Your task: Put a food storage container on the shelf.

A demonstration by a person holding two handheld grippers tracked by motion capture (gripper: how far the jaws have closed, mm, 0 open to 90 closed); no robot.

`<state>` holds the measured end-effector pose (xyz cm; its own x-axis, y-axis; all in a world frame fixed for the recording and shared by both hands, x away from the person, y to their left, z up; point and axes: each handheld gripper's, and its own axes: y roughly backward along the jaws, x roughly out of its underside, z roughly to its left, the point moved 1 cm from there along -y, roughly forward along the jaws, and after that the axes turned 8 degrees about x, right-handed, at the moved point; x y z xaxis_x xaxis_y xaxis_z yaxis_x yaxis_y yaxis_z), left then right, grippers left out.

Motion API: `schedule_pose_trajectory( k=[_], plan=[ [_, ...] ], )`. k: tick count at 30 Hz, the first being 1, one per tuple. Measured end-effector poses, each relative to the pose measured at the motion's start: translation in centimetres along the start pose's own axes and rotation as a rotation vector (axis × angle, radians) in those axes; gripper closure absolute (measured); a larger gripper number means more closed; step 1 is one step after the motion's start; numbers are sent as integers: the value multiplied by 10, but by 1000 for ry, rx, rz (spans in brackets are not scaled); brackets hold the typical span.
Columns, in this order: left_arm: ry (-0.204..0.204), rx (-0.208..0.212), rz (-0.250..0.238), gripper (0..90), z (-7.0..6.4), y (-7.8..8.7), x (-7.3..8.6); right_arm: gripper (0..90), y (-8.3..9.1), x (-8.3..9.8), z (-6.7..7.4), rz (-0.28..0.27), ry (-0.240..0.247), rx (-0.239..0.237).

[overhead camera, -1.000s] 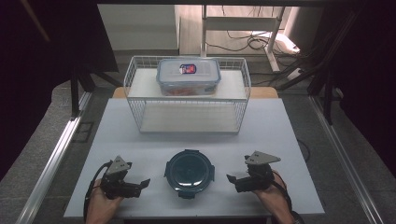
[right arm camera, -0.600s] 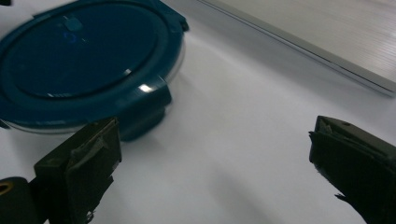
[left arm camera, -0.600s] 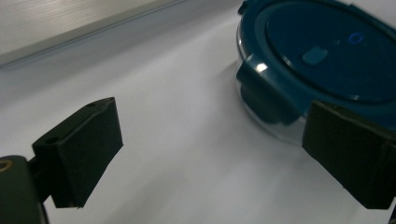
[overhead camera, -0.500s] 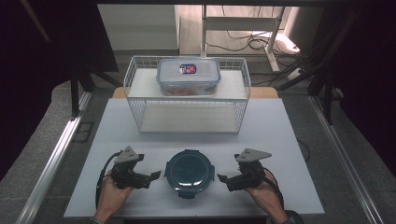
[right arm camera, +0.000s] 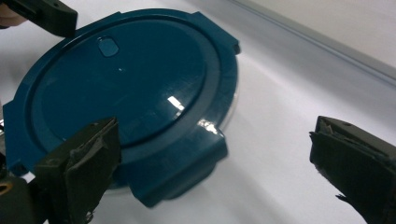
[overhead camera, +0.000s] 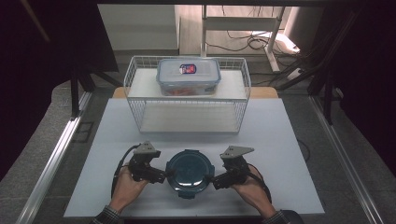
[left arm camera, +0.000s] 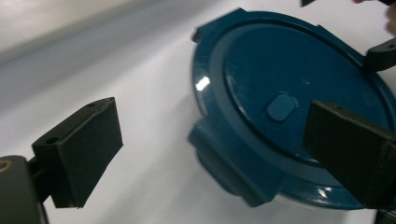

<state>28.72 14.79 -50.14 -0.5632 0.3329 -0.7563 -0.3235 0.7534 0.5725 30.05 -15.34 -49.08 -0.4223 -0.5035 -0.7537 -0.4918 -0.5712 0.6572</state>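
Note:
A round container with a dark blue lid (overhead camera: 189, 172) sits at the near middle of the white table. My left gripper (overhead camera: 164, 175) is at its left side, jaws open around a lid clasp (left arm camera: 233, 168); the lid (left arm camera: 289, 79) lies beyond. On the opposite side, my right gripper (overhead camera: 215, 180) is open too, with another clasp (right arm camera: 182, 163) of the lid (right arm camera: 126, 79) between its jaws. I cannot tell whether either gripper touches the container. The left gripper's jaw (right arm camera: 46, 16) appears at the top left of the right gripper view.
A white wire basket (overhead camera: 187, 114) stands at the back of the table (overhead camera: 289, 154). A clear rectangular lidded box (overhead camera: 188, 75) with a red and blue label rests on a shelf inside it. Dark frames and cables lie beyond.
Both hands have moved inward and slightly forward, bringing each gripper from beside the container up to its rim. The container itself has not shifted.

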Motion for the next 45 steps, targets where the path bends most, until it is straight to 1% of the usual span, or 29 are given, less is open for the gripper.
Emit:
schedule_pose_trajectory(
  k=[1, 2, 3, 4, 5, 7, 8, 9, 10, 12, 13, 14, 16, 17, 19, 20, 21, 22, 23, 24, 26, 28, 29, 31, 33, 34, 35, 38, 45],
  plan=[
    [4, 14, 10, 45, 0, -2, 0, 19, 0, 0, 0, 0, 0, 0],
    [12, 35, 45, 35, 0, -6, 2, 15, -2, 0, 1, 16, -7, -10],
    [12, 35, 45, 28, 0, -6, 2, 15, -2, 0, 1, 16, -7, -10],
    [21, 62, 51, 19, 1, -7, 3, 8, -4, 2, 2, 30, -26, -24],
    [32, 83, 45, 19, 2, -7, 4, 8, -4, 2, 2, 30, -26, -24],
    [48, 118, 56, 25, 3, -7, 5, 0, -5, 4, 1, 49, -68, -69],
    [55, 134, 65, 35, 3, -8, 5, 0, -8, 5, 1, 75, -113, -112],
    [61, 143, 74, 35, 3, -9, 6, 0, -8, 5, 1, 75, -113, -112],
    [77, 164, 79, 50, 3, -10, 6, 0, -10, 6, 2, 95, -145, -147],
    [101, 208, 98, 54, 3, -12, 7, 5, -11, 6, 2, 104, -158, -161],
    [110, 231, 112, 62, 3, -13, 8, 16, -12, 6, 1, 114, -176, -177],
    [117, 263, 133, 88, 2, -15, 10, 49, -13, 7, -1, 134, -212, -209],
    [120, 255, 127, 103, 1, -14, 11, 98, -15, 9, -3, 153, -257, -252],
    [120, 255, 127, 114, 1, -14, 11, 98, -15, 9, -3, 153, -257, -252],
    [138, 271, 123, 140, 3, -10, 12, 185, -15, 10, -4, 169, -296, -298],
    [166, 291, 105, 206, 7, -5, 15, 209, -14, 9, -3, 175, -301, -298],
    [166, 291, 105, 241, 7, -5, 15, 209, -14, 9, -3, 175, -301, -298],
    [182, 303, 93, 241, 10, -3, 18, 222, -14, 9, -3, 179, -301, -299],
    [197, 313, 83, 277, 12, 0, 19, 247, -13, 9, -4, 177, -303, -301],
    [209, 320, 74, 340, 13, 2, 21, 306, -10, 8, -7, 174, -318, -311],
    [243, 327, 48, 371, 14, 6, 23, 338, -8, 9, -9, 169, -331, -322],
    [284, 339, 16, 437, 15, 9, 27, 402, -5, 10, -13, 162, -360, -339],
    [301, 347, 3, 479, 15, 10, 29, 460, -1, 11, -15, 154, -381, -349],
    [322, 351, -16, 493, 14, 13, 31, 476, 0, 12, -15, 154, -396, -354],
    [319, 343, -22, 504, 11, 15, 32, 494, 3, 11, -13, 156, -407, -348],
    [324, 342, -31, 520, 10, 16, 33, 519, 5, 11, -13, 159, -434, -354],
    [323, 340, -36, 520, 8, 17, 33, 519, 5, 11, -13, 159, -434, -354],
    [327, 340, -42, 533, 5, 20, 36, 544, 6, 13, -14, 154, -479, -370],
    [342, 336, -48, 517, 3, 20, 43, 546, 9, 9, -8, 146, -446, -348]
  ],
)
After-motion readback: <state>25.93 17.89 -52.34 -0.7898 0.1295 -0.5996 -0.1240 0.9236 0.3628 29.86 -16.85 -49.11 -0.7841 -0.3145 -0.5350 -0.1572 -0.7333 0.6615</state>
